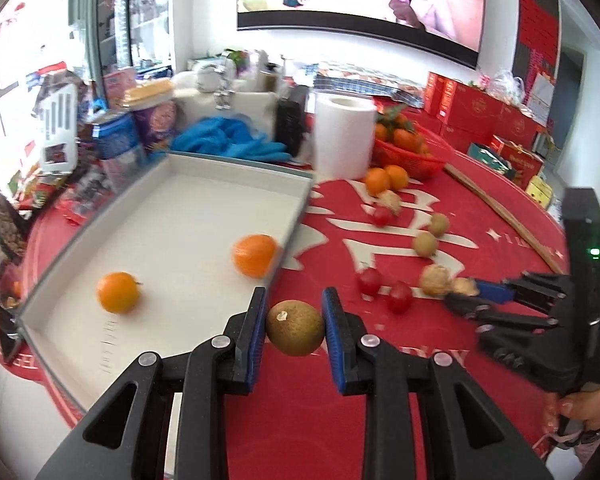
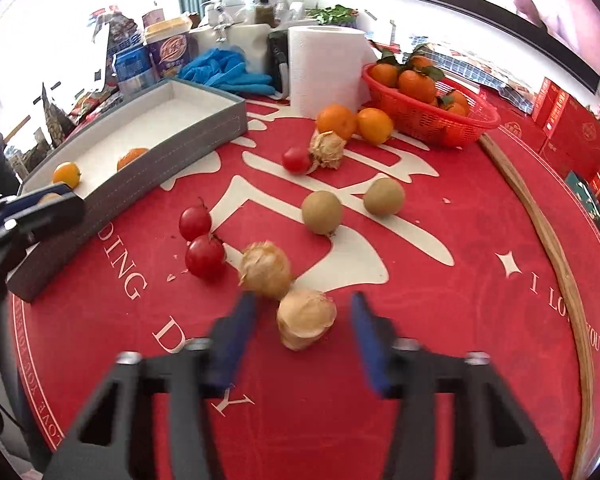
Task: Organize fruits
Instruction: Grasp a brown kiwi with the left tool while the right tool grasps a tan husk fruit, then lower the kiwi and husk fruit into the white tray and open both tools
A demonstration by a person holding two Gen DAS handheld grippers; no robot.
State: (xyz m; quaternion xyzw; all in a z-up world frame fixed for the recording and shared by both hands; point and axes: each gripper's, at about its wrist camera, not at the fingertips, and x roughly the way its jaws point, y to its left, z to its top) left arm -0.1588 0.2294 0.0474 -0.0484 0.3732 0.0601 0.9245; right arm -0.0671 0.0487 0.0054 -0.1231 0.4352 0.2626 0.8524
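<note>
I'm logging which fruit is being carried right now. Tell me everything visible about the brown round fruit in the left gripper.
The brown fruit is round and olive-brown with a matte, finely speckled skin and a pale stem scar on its upper left. It looks whole and unpeeled. It sits between the blue pads of the left gripper, which press its two sides; nothing else touches it. In the left wrist view it appears just beside the near corner of the grey tray, over the red tablecloth.
</note>
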